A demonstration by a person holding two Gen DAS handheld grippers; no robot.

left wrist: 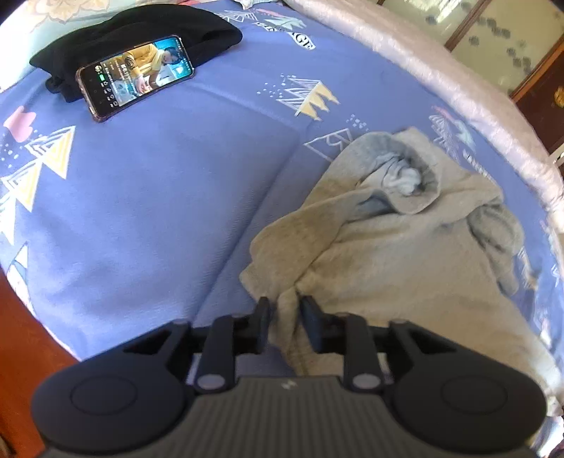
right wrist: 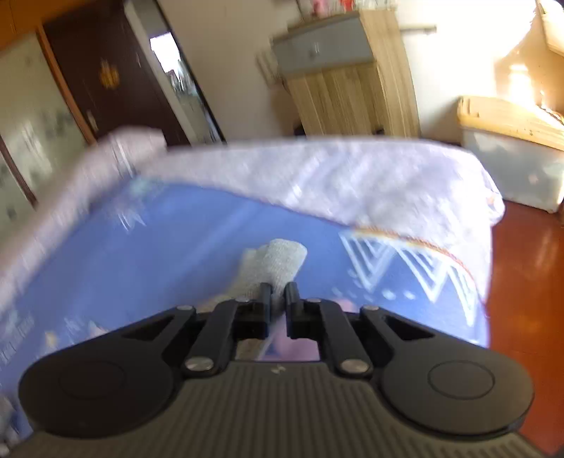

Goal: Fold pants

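Grey pants (left wrist: pixel 387 253) lie crumpled on the blue patterned bed cover (left wrist: pixel 141 211), with the waistband opening turned up toward the far side. My left gripper (left wrist: pixel 286 308) is at the near left edge of the heap, its fingers closed on a bunched fold of the grey fabric. In the blurred right wrist view, my right gripper (right wrist: pixel 278 292) pinches a narrow end of the grey pants (right wrist: pixel 278 257), which sticks out beyond the fingertips over the blue cover (right wrist: pixel 158 246).
A lit phone (left wrist: pixel 135 75) leans on a folded black garment (left wrist: pixel 141 31) at the far left. A pale quilt (left wrist: pixel 458 95) runs along the bed's far edge. Beyond the bed are the red-brown floor (right wrist: pixel 521 282), a storage box (right wrist: pixel 511 169) and a wooden cabinet (right wrist: pixel 345 70).
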